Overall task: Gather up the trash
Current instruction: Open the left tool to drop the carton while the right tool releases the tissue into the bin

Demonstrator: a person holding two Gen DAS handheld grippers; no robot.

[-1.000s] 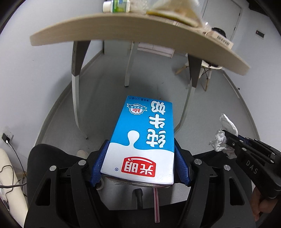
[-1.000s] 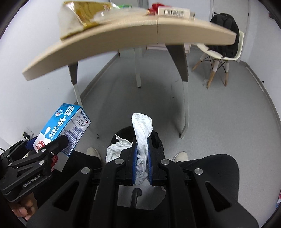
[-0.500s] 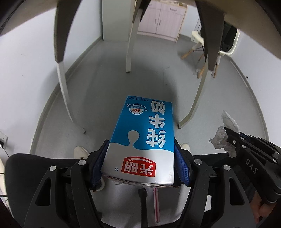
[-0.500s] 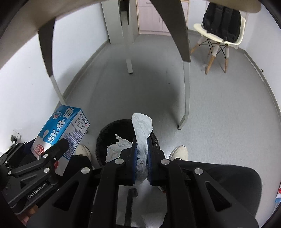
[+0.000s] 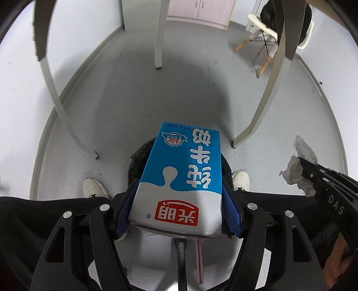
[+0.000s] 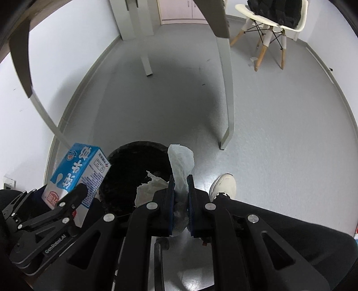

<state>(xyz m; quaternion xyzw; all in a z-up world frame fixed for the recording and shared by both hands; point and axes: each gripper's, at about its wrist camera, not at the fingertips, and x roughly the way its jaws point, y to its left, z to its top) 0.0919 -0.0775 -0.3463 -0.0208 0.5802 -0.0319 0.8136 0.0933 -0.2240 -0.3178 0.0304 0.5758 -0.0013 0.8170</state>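
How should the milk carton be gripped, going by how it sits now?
Across its two narrow side walls near the base, as the left gripper holds the milk carton now: those flat, parallel faces seat the pads squarely. Come from the straw end, along its length.

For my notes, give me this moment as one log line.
left gripper: shut on milk carton | right gripper: shut on tissue | both above black bin

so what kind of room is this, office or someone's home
Hard to say for sure; it looks like a plain office or lab room. There is a bare grey floor, a shell chair on wooden legs with a black backpack on it, pale cabinet doors, and a black bin underfoot.
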